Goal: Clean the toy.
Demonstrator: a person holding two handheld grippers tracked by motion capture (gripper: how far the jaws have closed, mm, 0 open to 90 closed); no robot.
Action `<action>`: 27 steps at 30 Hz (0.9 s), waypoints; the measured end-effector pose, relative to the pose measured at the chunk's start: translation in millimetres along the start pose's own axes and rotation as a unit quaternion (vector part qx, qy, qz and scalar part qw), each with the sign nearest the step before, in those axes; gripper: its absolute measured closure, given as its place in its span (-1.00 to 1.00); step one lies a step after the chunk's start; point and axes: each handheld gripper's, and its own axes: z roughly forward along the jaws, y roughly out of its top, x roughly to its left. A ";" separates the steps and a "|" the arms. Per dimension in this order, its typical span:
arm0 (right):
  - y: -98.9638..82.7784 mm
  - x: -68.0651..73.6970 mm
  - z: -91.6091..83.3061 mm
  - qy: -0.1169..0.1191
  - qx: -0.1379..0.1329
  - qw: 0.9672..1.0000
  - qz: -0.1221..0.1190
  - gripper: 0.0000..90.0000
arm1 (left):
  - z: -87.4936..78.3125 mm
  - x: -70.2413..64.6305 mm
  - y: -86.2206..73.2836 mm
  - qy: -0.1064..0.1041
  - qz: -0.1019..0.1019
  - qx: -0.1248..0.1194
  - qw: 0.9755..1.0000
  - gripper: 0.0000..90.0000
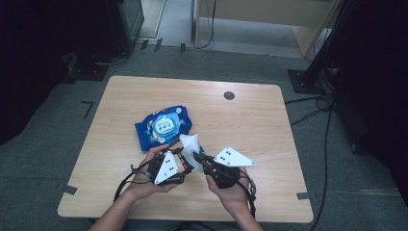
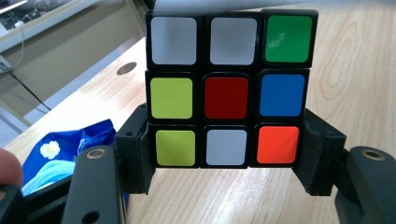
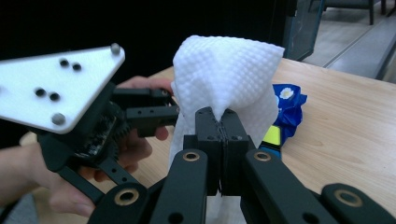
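between the right gripper [image 3: 222, 122] fingers, pinched, a white wipe [image 3: 224, 70] stands upright (left gripper [image 2: 226, 154] clamps a cube [image 2: 227, 88]).

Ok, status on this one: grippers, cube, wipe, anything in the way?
Left gripper shut on puzzle cube, held above table. Right gripper shut on white wipe, beside the cube. Blue wipes pack lies behind, not blocking.

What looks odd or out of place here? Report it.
Little stands out. The puzzle cube clamped in the left claw is scrambled, its facing side mixing white, green, yellow, red, blue and orange. The blue wipes pack lies crumpled and askew on the table. The right claw pinches a white wipe.
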 end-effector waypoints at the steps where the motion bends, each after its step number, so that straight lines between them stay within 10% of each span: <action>1: -2.3 0.3 2.5 -0.004 0.000 1.000 -0.003 1.00 | -0.3 -0.3 0.5 0.002 0.001 0.001 1.000 -0.24; 17: -30.2 -55.2 11.7 -0.080 0.043 0.993 0.080 0.99 | -2.8 2.3 -0.2 -0.002 0.000 -0.006 1.000 -0.23; 27: -1.1 -10.0 -2.6 0.009 -0.015 1.000 0.021 0.99 | -3.4 1.8 0.4 -0.002 -0.003 -0.008 1.000 -0.23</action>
